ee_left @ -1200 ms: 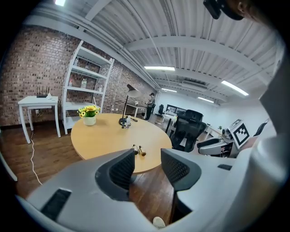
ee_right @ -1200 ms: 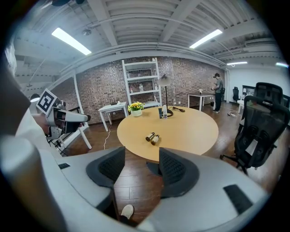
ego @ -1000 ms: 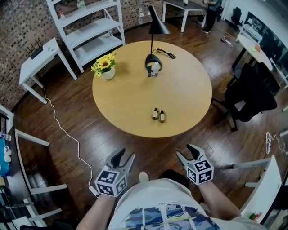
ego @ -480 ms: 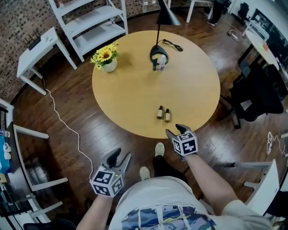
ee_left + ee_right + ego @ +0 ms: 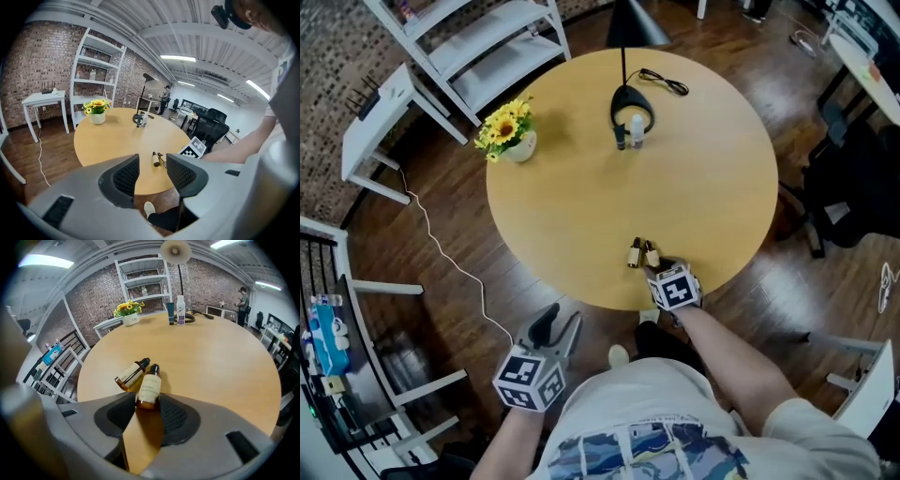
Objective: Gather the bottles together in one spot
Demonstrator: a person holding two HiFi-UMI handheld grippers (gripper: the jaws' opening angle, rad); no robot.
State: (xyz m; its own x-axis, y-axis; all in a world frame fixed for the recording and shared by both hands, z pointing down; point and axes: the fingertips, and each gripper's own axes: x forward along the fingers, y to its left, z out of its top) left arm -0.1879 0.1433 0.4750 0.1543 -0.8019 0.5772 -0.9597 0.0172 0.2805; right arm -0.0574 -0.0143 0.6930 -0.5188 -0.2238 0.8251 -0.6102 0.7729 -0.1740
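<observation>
The right tongs [image 5: 143,404] have just been closing and grip the amber bottle [image 5: 149,389] at the counter's [image 5: 562,187] 6 o'clock edge, probably to join the 12 o'clock bottles [image 5: 628,133]. The left tongs [image 5: 152,171] hang wide, empty.

Head view, just below centre, near the round table's [image 5: 553,206] edge: right amber bottle [image 5: 652,253] and left amber bottle [image 5: 635,253], small, pale labels, black caps, just beside each other, left one tilted toward right | upper centre: dark bottle [image 5: 621,141] and white bottle [image 5: 636,129], upright, side by side.
</observation>
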